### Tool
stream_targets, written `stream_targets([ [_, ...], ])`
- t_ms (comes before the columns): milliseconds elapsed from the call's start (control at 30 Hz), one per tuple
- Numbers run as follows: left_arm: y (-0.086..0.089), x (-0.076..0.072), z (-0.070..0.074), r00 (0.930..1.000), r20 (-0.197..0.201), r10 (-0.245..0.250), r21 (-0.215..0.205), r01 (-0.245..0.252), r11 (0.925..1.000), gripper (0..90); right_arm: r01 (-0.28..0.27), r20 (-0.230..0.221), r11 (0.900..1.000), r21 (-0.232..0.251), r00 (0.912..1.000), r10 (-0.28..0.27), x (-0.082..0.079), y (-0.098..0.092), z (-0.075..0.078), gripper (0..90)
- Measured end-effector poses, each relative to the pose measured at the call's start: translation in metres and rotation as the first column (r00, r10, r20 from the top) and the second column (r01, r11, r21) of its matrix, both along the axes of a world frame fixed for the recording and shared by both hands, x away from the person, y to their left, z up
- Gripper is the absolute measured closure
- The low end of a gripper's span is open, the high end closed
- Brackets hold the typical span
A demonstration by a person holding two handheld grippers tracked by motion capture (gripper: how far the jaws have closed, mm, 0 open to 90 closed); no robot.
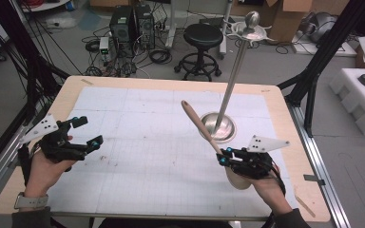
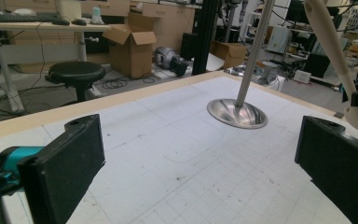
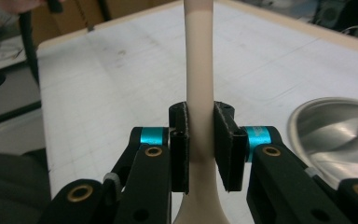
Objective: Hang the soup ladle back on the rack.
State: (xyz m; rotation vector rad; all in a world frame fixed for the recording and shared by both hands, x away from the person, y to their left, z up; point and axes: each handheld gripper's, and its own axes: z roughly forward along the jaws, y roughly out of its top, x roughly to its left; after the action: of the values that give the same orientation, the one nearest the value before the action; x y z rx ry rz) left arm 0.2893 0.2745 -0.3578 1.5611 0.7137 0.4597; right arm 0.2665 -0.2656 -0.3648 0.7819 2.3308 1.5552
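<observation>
A pale wooden spoon (image 1: 198, 124) slants up over the table, its handle toward the far left and its bowl by the person's right hand. My right gripper (image 1: 223, 157) is shut on the handle just above the bowl. In the right gripper view both pads (image 3: 226, 144) press the spoon (image 3: 198, 60) from either side. Just beyond stands a metal stand (image 1: 234, 71), a tall pole on a round dished base (image 1: 223, 129) with hooks at its top. My left gripper (image 1: 89, 131) hovers open at the table's left. Nothing is between its jaws (image 2: 200, 161), which face the stand (image 2: 237, 113) and spoon (image 2: 328, 42).
A white gridded mat (image 1: 142, 142) covers most of the wooden table (image 1: 294, 156). Past the far edge, on the floor, stand a black stool (image 1: 202, 40), computer towers (image 1: 132, 23) with cables, and cardboard boxes. White foam blocks (image 1: 361, 99) lie off to the right.
</observation>
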Motion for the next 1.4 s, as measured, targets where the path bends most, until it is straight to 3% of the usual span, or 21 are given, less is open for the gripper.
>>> stream_targets([
  [167, 0.001, 0.000, 0.000, 1.0000, 0.002, 0.000, 0.001, 0.000, 1.0000, 1.8, 0.053, 0.045, 0.997, 0.060, 0.9974, -0.055, -0.001, -0.015, 0.004, 77.6],
  [400, 0.000, 0.000, 0.000, 1.0000, 0.001, 0.002, 0.001, -0.002, 1.0000, 1.8, 0.133, 0.076, 0.983, 0.125, 0.9868, -0.143, -0.001, -0.037, 0.007, 77.6],
  [633, -0.002, -0.001, 0.002, 1.0000, 0.006, -0.004, 0.006, 0.004, 1.0000, 1.8, 0.185, 0.108, 0.973, 0.137, 0.9739, -0.200, 0.012, -0.055, 0.012, 77.7],
  [933, -0.001, -0.001, 0.001, 1.0000, 0.002, -0.004, 0.010, 0.004, 0.9999, 1.8, 0.206, 0.122, 0.966, 0.154, 0.9666, -0.226, 0.019, -0.072, 0.023, 77.7],
  [1400, -0.002, -0.001, 0.001, 1.0000, 0.000, -0.007, 0.012, 0.007, 0.9999, 1.8, 0.216, 0.162, 0.948, 0.234, 0.9528, -0.257, 0.025, -0.100, 0.046, 77.6],
])
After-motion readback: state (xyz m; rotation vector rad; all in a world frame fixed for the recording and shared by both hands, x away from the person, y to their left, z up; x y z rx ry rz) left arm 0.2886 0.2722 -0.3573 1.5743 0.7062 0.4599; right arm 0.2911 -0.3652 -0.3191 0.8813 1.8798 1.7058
